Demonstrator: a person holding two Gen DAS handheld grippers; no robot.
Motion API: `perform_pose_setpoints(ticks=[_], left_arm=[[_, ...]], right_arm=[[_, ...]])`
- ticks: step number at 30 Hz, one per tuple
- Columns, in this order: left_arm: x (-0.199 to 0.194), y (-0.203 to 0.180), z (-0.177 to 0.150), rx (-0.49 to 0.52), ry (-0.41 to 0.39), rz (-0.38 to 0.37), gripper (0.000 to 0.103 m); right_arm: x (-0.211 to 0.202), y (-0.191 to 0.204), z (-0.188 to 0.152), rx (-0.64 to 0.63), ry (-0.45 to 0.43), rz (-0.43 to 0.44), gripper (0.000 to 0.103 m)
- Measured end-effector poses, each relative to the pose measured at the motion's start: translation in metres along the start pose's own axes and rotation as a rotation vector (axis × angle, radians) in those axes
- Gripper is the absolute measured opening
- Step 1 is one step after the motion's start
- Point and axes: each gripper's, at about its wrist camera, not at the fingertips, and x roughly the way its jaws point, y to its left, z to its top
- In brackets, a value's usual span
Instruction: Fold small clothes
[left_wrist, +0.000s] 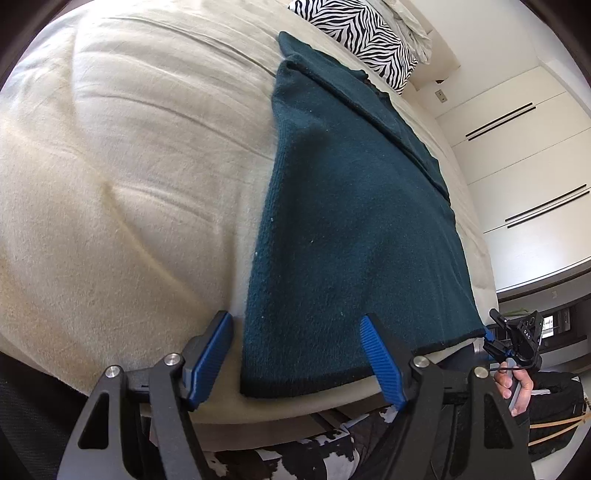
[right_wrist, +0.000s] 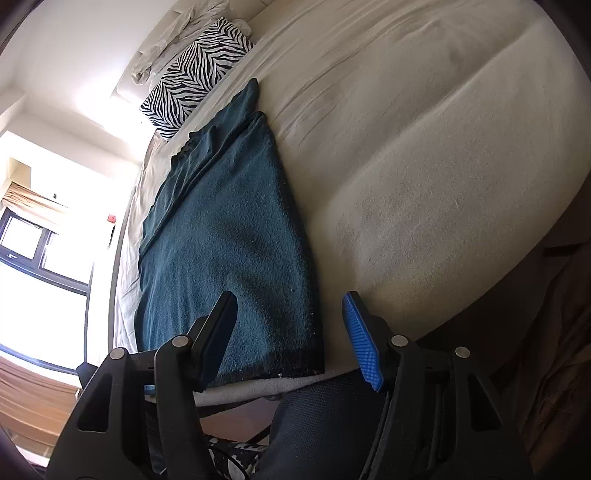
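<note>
A dark teal knit garment (left_wrist: 354, 221) lies flat and lengthwise on a cream-covered bed (left_wrist: 129, 184), its dark-trimmed hem at the near bed edge. My left gripper (left_wrist: 295, 354) is open, its blue pads astride the hem's near left corner, holding nothing. In the right wrist view the garment (right_wrist: 221, 251) lies left of centre. My right gripper (right_wrist: 291, 339) is open over the hem's near right corner, empty. The right gripper (left_wrist: 513, 343) also shows in the left wrist view, at the hem's other corner.
A zebra-print pillow (left_wrist: 365, 37) and crumpled white bedding (right_wrist: 177, 40) lie at the far end of the bed. White cupboards (left_wrist: 524, 155) stand beside the bed. A bright window (right_wrist: 37, 258) is on the left. A black mesh chair (right_wrist: 325, 428) sits below the bed edge.
</note>
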Motion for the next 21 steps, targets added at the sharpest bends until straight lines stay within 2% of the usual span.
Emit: perform_pose_setpoints(ticks=[2, 4, 10, 15, 17, 18, 19, 21], left_arm=[[0.002, -0.002, 0.000, 0.014, 0.013, 0.007, 0.071], [0.005, -0.005, 0.000, 0.032, 0.028, 0.013, 0.060], [0.007, -0.003, -0.003, 0.033, 0.057, 0.033, 0.039], [0.006, -0.001, -0.007, 0.029, 0.074, 0.027, 0.035], [0.006, -0.001, -0.009, 0.033, 0.079, 0.035, 0.027], [0.005, 0.000, -0.010, 0.031, 0.082, 0.037, 0.013], [0.005, 0.002, -0.011, 0.030, 0.085, 0.033, 0.009], [0.003, 0.002, -0.013, 0.029, 0.073, 0.029, 0.008]], right_arm=[[-0.002, -0.001, -0.001, 0.006, 0.007, 0.013, 0.058], [-0.004, -0.003, -0.003, 0.011, 0.015, 0.019, 0.053], [0.000, -0.011, -0.003, 0.051, 0.047, 0.053, 0.043], [0.006, -0.013, -0.004, 0.068, 0.070, 0.068, 0.034], [0.007, -0.012, -0.004, 0.059, 0.073, 0.064, 0.033], [0.009, -0.011, -0.004, 0.050, 0.078, 0.058, 0.027], [0.010, -0.009, -0.005, 0.041, 0.083, 0.050, 0.019], [0.012, -0.007, -0.006, 0.022, 0.095, 0.036, 0.009]])
